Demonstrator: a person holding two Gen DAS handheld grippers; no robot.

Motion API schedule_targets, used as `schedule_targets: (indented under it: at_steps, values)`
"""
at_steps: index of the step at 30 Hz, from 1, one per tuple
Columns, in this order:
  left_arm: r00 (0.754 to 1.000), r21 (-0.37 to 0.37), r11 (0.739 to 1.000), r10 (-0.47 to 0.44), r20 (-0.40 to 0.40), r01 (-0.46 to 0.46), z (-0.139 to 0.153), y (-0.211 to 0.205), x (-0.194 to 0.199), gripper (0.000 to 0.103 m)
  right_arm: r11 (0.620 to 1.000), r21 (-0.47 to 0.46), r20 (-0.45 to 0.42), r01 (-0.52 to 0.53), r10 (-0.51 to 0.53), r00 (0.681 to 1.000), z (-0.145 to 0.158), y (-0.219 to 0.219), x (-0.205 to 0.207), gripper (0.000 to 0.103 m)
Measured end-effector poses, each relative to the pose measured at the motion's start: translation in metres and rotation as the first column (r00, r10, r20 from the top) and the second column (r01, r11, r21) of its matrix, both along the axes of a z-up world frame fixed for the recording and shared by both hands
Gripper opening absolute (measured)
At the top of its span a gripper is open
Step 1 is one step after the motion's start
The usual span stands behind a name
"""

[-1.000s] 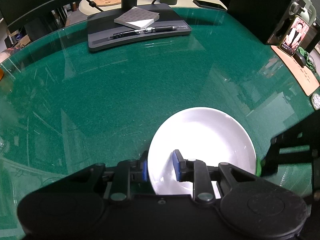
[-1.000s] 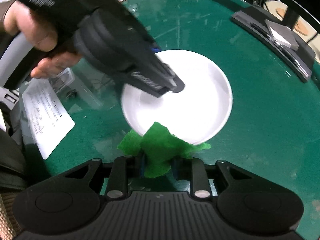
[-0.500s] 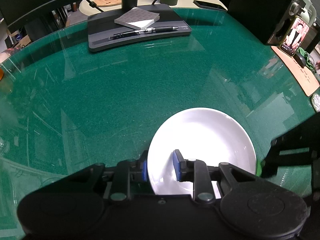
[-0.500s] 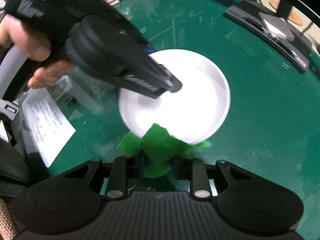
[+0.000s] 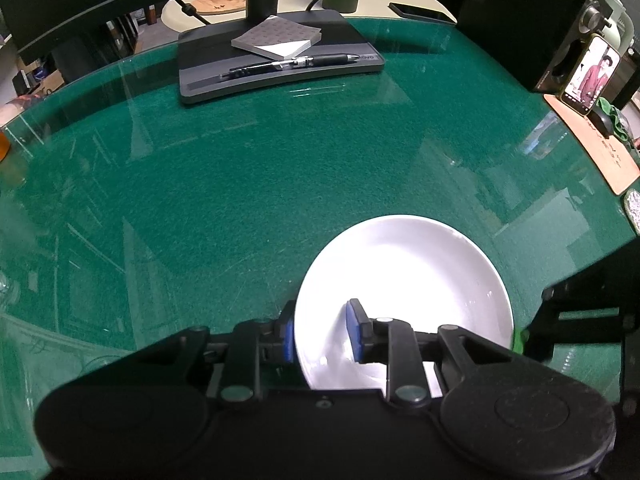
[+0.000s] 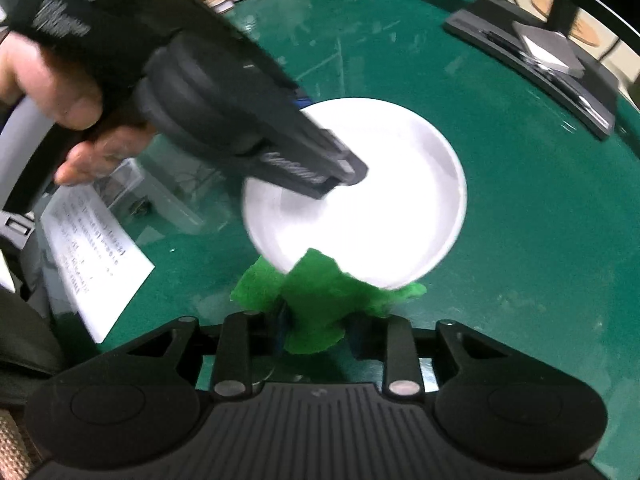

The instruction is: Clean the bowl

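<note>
- Spreading under everything, a green glass-topped table [image 5: 248,184], full of reflections.
- Standing at the far edge, a dark grey flat monitor base [image 5: 280,68], carrying a grey square notepad [image 5: 276,37] and a black pen [image 5: 292,65] just in front of it.
- Resting near the middle of the table, a shallow round white ceramic bowl [image 5: 416,272], seen also in the right wrist view [image 6: 384,208].
- Gripping the bowl's near-left rim, the black left gripper [image 5: 320,334]: one blue pad [image 5: 353,330] inside the bowl, the other outside the wall, jaws pinching the rim between them.
- Pinching a crumpled bright green cloth [image 6: 320,300], the black right gripper [image 6: 318,330], jaws pressed onto the fabric.
- Lying just beside the bowl's right edge, the cloth, its upper fold overlapping the rim in the right wrist view; touching or not, cannot tell.
- Lying on the table left of the bowl, a white printed paper sheet [image 6: 92,260].
- Propped at the far right, a lit smartphone [image 5: 591,76] above a tan wooden mat [image 5: 600,148].
</note>
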State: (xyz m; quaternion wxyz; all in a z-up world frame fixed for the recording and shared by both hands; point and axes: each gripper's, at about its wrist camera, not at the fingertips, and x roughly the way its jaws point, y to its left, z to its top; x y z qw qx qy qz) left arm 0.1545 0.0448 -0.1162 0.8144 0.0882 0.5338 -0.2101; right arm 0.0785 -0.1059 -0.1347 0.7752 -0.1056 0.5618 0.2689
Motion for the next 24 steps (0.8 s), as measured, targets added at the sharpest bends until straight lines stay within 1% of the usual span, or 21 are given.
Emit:
schedule_targets:
  at_steps: [3, 6, 10, 14, 24]
  values:
    - [1.000, -0.004, 1.000, 0.026, 0.004, -0.026, 0.000, 0.000, -0.002, 0.025, 1.000, -0.009, 0.005, 0.027, -0.027, 1.000, 0.000, -0.002, 0.001, 0.024]
    - [0.999, -0.005, 0.999, 0.041, 0.006, -0.041, 0.000, 0.000, -0.002, 0.025, 0.999, -0.031, 0.011, 0.019, -0.019, 1.000, -0.001, 0.009, -0.004, 0.024]
    - [0.999, -0.005, 0.999, 0.044, 0.009, -0.043, 0.001, 0.000, -0.003, 0.025, 1.000, 0.006, -0.009, 0.001, -0.001, 1.000, -0.001, 0.018, -0.011, 0.024]
    - [0.999, -0.006, 0.999, 0.040, 0.008, -0.040, 0.001, 0.000, -0.005, 0.025, 1.000, 0.005, -0.013, 0.016, -0.016, 1.000, 0.000, 0.016, -0.008, 0.023]
    - [0.999, -0.005, 0.999, 0.039, 0.007, -0.039, 0.002, -0.001, -0.006, 0.025, 0.988, -0.109, 0.010, 0.110, -0.109, 0.994, 0.000, 0.027, -0.005, 0.023]
